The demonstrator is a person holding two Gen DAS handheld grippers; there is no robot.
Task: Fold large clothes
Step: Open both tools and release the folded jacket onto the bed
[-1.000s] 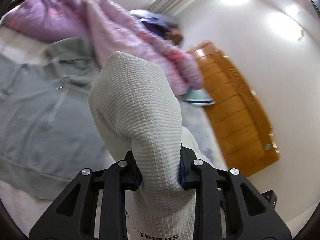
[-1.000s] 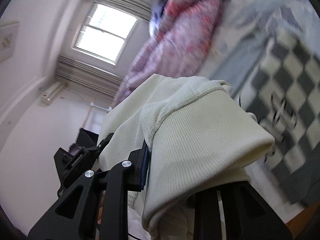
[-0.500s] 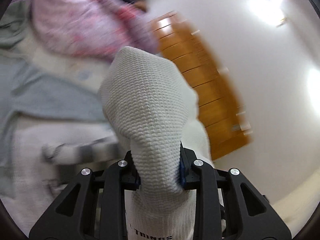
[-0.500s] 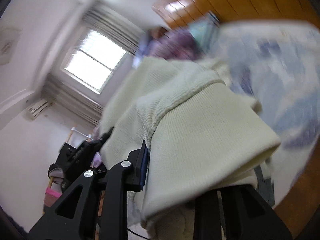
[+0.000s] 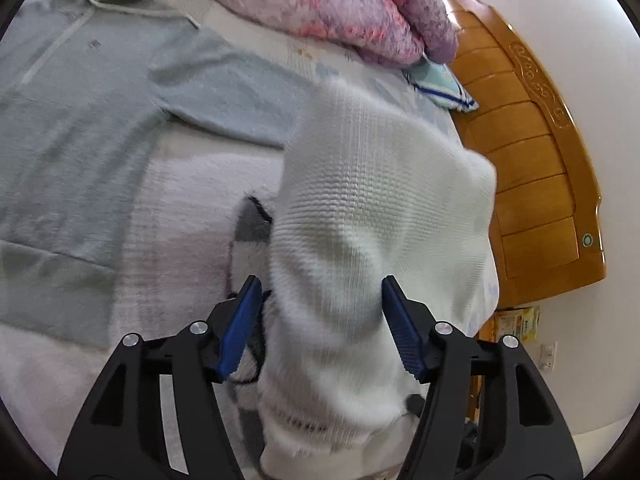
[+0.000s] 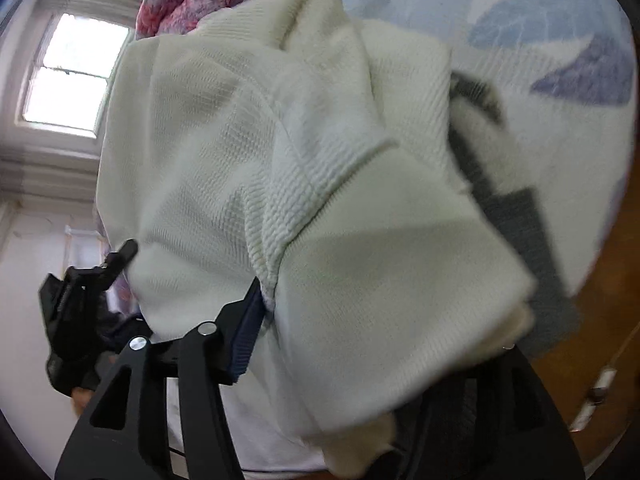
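In the left wrist view, above the bed (image 5: 248, 168), the left gripper (image 5: 320, 320) is letting go of the white knit garment (image 5: 372, 184): its jaws have just been opening, the blue pads (image 5: 240, 324) are now standing spread on either side of the fabric, and a bunched fold is still sitting between them without being pressed. The gripper is pointing steeply down toward the mattress, where a grey-blue hoodie (image 5: 92, 112) is lying flat to the left and a pink quilt (image 5: 328, 4) is piled near the wooden headboard (image 5: 536, 152). To do this release well, I judge that the hand should be drawing straight back along its own line, so the loosened knit is sliding off the pads rather than snagging and dragging the fold out of shape. In the right wrist view, the right gripper (image 6: 340, 340) is likewise tilted downward over the bed sheet (image 6: 560, 40), and its jaws have also just been opening; one blue pad (image 6: 246, 332) is showing at the edge of the cream knit, while the other finger is hidden under the draped cloth, so whether any pinch remains is unclear. The garment is blanketing most of this view, hanging over the tool, with a dark grey patterned cloth (image 6: 520, 216) lying beneath it.
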